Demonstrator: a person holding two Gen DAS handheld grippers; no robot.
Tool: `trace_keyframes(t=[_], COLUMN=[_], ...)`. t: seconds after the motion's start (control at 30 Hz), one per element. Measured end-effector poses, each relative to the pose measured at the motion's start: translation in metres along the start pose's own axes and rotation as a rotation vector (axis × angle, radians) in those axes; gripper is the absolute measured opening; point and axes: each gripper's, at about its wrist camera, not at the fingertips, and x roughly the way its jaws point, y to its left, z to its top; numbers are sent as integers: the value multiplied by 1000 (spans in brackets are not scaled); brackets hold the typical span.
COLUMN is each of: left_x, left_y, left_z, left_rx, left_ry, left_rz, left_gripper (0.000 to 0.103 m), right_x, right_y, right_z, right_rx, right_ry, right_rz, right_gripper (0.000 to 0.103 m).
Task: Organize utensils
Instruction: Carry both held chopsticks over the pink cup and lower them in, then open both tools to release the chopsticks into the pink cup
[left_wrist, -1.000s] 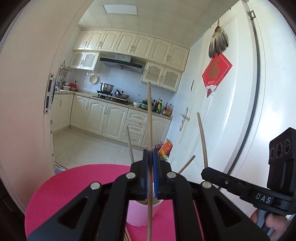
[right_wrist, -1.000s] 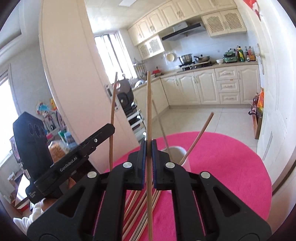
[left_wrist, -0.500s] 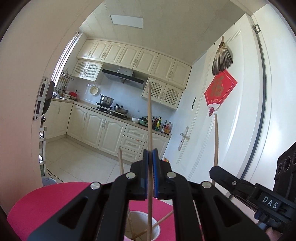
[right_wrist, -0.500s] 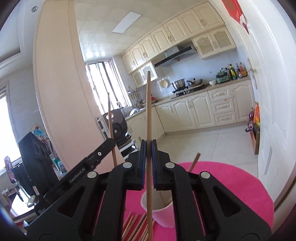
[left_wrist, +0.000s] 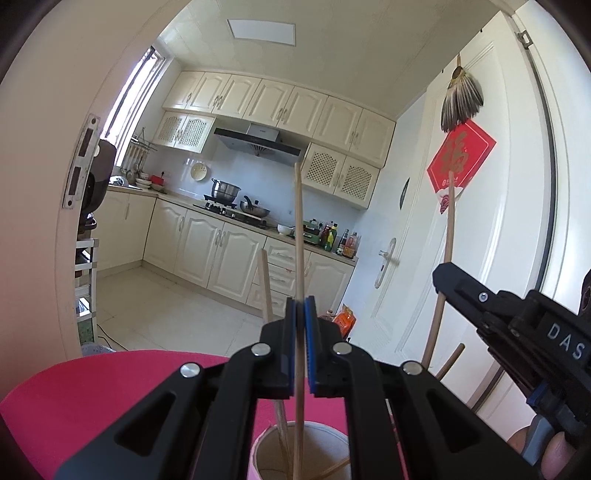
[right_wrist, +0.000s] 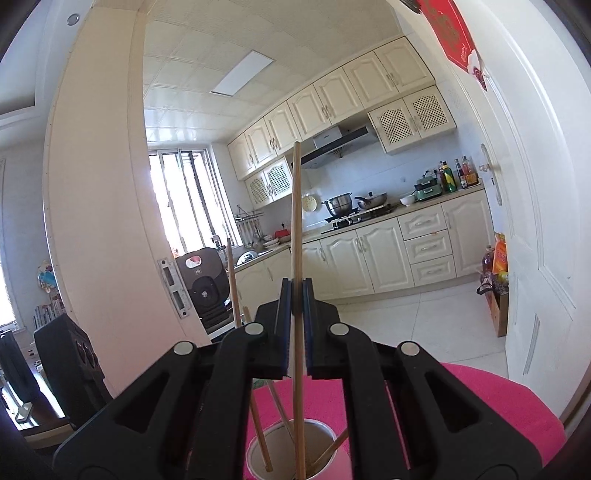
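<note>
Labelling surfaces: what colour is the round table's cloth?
Bright pink tablecloth, clearest in the right wrist view.

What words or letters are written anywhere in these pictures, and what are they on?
"DAS": white letters on the right tongs, cut off at the picture's edge.
Red diamond sign on the door: a gold character, too blurred to read.
Black chair back: small white mark, too small to read.
Counter bottles: labels too small to read.

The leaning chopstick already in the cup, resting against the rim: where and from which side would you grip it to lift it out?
Grip the leaning chopstick on the bare upper shaft just above the cup rim, coming from above with the jaws across the stick. Its lower end is buried in the cup, and the two held chopsticks crowd the cup's middle.
</note>
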Motion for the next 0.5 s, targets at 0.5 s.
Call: trace_keyframes(t=[0.5], left_x=[-23], left_y=[1], left_z=[-16], left_rx=[56], left_ry=[111], left_rz=[-28], left_gripper=[5], right_x=[-6], right_y=[2], right_z=[-22], right_rx=[-32], right_ry=[49], right_rz=[-6], right_gripper=[6])
